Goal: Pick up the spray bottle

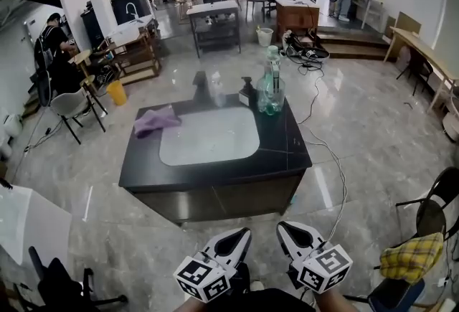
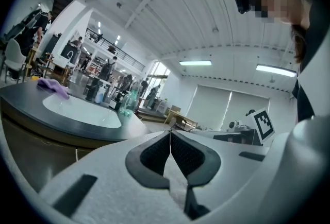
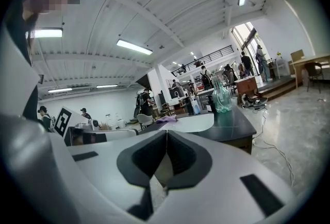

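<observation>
Before counter [image 1: 284, 147], left gripper [image 1: 244, 233], right gripper [image 1: 283, 227]

At the far edge of the table [image 1: 280, 153] the bottles [image 1: 270, 92] stand too small to tell which one has a spray head; in both gripper views they are only tiny, blurred shapes [image 2: 129, 99] [image 3: 221, 97]. The bottom edge of the head view cuts off the rear of the left gripper [image 1: 242, 232] and the right gripper [image 1: 284, 227]. A checked cloth [image 1: 412, 257] covers a chair whose frame is cut off at the lower right corner. A white slab [image 1: 29, 221] runs off the left edge, and what it is cannot be told.
</observation>
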{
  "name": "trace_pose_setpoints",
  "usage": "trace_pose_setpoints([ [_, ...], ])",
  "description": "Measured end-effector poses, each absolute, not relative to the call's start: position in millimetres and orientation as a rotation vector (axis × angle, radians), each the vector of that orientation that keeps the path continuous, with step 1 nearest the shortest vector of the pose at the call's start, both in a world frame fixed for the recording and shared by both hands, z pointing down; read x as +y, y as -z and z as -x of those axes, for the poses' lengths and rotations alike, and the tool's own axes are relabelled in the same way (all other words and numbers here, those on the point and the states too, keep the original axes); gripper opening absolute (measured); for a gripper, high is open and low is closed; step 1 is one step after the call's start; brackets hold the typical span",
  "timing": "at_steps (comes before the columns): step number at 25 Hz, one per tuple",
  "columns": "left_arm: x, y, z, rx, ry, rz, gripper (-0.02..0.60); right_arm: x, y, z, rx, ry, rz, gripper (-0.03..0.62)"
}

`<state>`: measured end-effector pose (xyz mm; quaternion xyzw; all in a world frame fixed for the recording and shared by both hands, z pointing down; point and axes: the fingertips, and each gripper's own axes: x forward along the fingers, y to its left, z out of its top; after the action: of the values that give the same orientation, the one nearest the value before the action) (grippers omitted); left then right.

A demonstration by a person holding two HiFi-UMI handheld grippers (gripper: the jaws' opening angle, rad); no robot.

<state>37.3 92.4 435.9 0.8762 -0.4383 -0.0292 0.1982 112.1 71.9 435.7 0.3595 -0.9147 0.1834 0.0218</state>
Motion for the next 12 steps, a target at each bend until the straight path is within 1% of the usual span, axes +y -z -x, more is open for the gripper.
trace_pose_setpoints([
  [12, 31.8, -433.4, -29.3, -1.229, 0.042, -2.501, 0.006, 15.6, -432.9, -104.6, -2.823, -0.565, -1.149, 0.006],
])
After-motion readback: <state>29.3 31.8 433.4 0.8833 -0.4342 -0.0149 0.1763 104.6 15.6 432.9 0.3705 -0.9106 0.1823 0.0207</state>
